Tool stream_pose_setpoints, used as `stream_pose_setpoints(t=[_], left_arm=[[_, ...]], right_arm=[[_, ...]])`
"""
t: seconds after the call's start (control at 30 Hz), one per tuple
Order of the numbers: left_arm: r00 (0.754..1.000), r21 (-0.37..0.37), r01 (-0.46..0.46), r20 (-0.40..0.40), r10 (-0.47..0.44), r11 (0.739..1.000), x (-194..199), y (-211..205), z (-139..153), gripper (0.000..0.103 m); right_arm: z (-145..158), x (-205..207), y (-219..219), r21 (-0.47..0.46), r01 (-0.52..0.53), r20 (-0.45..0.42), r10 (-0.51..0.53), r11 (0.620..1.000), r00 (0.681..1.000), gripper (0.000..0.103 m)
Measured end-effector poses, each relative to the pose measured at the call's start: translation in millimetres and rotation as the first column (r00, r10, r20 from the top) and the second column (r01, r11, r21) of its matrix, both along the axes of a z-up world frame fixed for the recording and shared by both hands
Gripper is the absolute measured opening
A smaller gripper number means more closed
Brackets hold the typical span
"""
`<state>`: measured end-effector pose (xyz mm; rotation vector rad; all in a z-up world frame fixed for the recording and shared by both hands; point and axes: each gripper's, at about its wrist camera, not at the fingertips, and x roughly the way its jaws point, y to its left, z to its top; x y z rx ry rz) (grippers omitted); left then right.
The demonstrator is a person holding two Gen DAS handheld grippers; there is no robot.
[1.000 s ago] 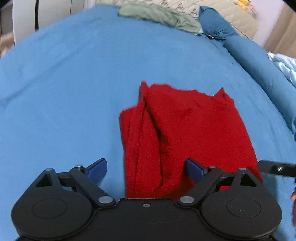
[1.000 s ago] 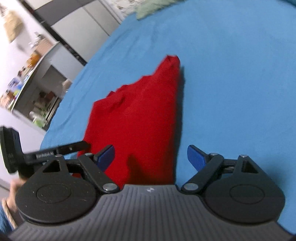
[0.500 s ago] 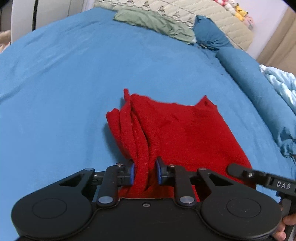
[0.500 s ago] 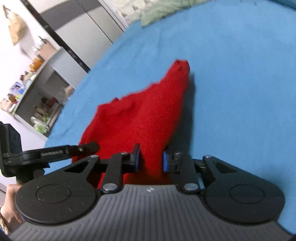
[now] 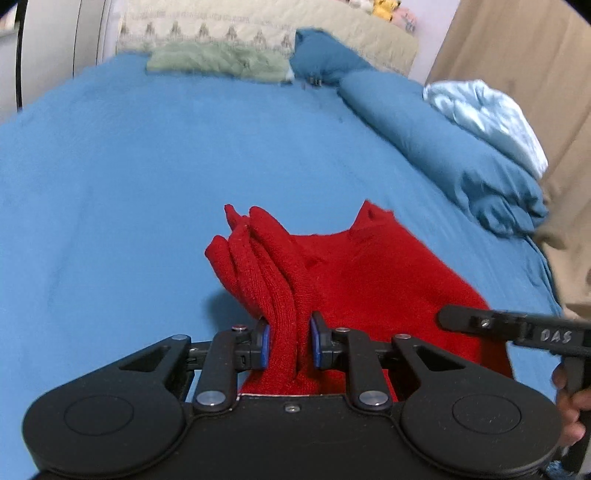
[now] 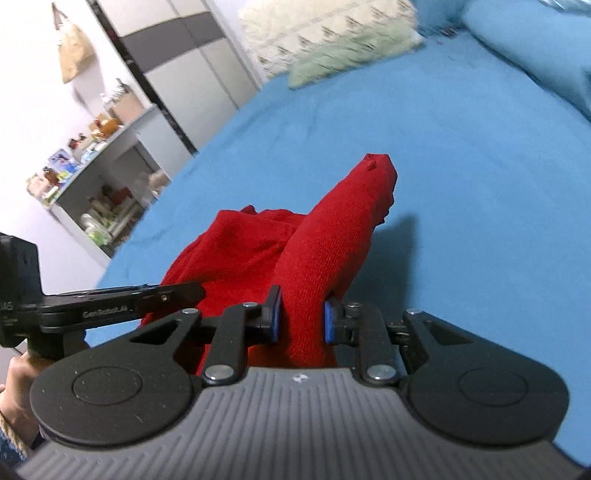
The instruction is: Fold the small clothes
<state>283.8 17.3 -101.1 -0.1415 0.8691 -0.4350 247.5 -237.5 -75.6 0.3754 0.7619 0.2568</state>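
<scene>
Two grippers each clamp a near corner of one red knitted garment (image 5: 373, 280), which lies on a blue bedsheet (image 5: 122, 192) with its near edge raised off the bed and its far part resting on the sheet. In the left wrist view, the left gripper (image 5: 289, 343) has its blue pads pressed on a bunched, ribbed fold of the red cloth, which stands up in several ridges just beyond the jaws. In the right wrist view, the right gripper (image 6: 301, 321) is closed on a thick rolled fold of the same garment (image 6: 325, 243), and that fold runs away from the jaws to a pointed end that casts a shadow on the sheet. The right gripper's arm (image 5: 517, 328) reaches into the left view from the right edge, just beside the garment, with part of a hand (image 5: 570, 410) below it. Toward the far end of the bed lie a pale green cloth (image 5: 218, 62), a cream quilted cover (image 5: 258, 26) behind it, a rolled blue duvet (image 5: 436, 147) along the right side and a light blue bundle (image 5: 487, 118) on top of it. A shelf unit (image 6: 99, 177) crowded with small items stands beside the bed in the right wrist view.
</scene>
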Motion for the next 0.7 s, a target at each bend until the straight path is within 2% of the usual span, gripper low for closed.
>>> stream_pose_setpoints(t=[0.07,0.17,0.23,0.27,0.33,0.4,0.43,0.5,0.63,0.7], left_arm=[[0.999,0.023,-0.005,-0.032,0.005,1.000,-6.9,-10.8,-20.2,0.023],[1.000,0.089,-0.021,-0.005,0.022,0.996,-16.5,-21.5,-30.6,0.025],[1.000,0.100,-0.018,0.004,0.018,0.995,-16.3,-23.0,-29.2,0.034],[1.000,0.110,-0.023,0.011,0.022,0.994,-18.8,-22.4,-26.2,0.035],[0.998,0.144,-0.042,0.047,0.036,0.989,-21.1,-21.7,-20.8,0.054],[0.995,0.182,-0.059,0.088,0.044,0.982,-25.0,-20.3,-20.4,0.068],[0.994,0.194,-0.067,0.095,0.049,0.979,-27.4,-16.0,-22.2,0.070],[0.995,0.212,-0.081,0.082,0.065,0.974,-26.4,-10.1,-31.8,0.070],[0.996,0.254,-0.088,0.024,0.085,0.963,-22.5,0.4,-59.1,0.070],[0.996,0.240,-0.086,0.005,0.087,0.967,-19.6,1.6,-69.4,0.070]], right_arm=[[-22.2,-18.0,-12.1,0.000,0.032,-0.042,-0.032,1.000,0.999,0.037],[-53.4,-30.5,-24.4,-0.004,0.066,-0.090,-0.066,0.998,0.994,0.038],[-62.2,-34.8,-29.8,0.005,0.070,-0.088,-0.069,0.998,0.994,0.040],[-61.9,-36.3,-30.3,0.004,0.069,-0.090,-0.068,0.998,0.994,0.045],[-57.4,-37.6,-27.9,-0.022,0.064,-0.089,-0.066,0.998,0.994,0.059],[-50.0,-38.4,-21.2,-0.058,0.059,-0.059,-0.062,0.997,0.996,0.090],[-46.6,-41.2,-20.1,-0.086,0.066,-0.029,-0.069,0.994,0.997,0.093],[-47.0,-44.1,-21.1,-0.130,0.075,-0.017,-0.078,0.989,0.997,0.094],[-64.7,-37.0,-25.3,-0.197,0.104,-0.066,-0.120,0.975,0.991,0.094],[-77.9,-33.9,-28.7,-0.206,0.113,-0.097,-0.135,0.972,0.986,0.094]])
